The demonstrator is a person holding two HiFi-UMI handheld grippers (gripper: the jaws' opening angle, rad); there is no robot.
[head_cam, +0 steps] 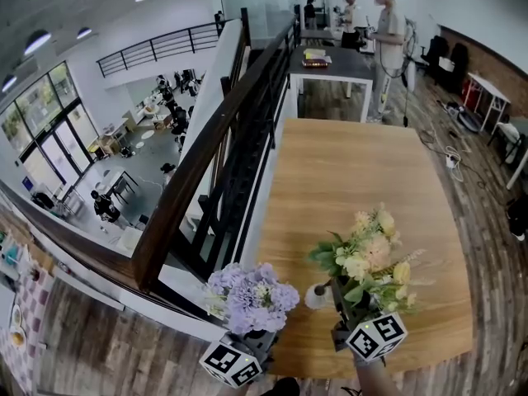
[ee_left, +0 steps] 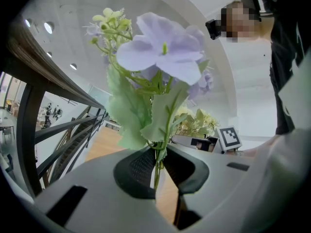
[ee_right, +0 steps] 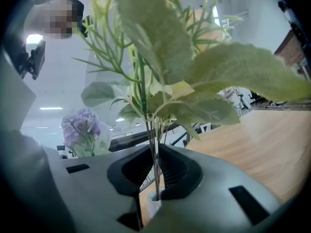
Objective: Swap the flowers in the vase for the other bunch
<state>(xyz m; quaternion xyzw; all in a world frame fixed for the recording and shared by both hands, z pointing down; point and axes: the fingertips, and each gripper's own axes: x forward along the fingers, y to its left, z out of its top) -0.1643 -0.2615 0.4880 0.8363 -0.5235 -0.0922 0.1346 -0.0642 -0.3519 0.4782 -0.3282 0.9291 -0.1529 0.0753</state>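
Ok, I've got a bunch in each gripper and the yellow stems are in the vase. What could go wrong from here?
1. The right gripper pinches the yellow bunch just above the small white vase, stems inside its mouth; a slanted pull could tip it near the table edge.
2. The left gripper holds the purple bunch by thin stems, close to the railing; a slip could drop it off the table.

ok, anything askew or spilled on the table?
Nothing stands out. The small white vase looks upright on the light wooden table, nothing spilled. The right gripper clamps the cream-yellow flower bunch by its stems above the vase mouth; the left gripper clamps the lilac flower bunch beside it.
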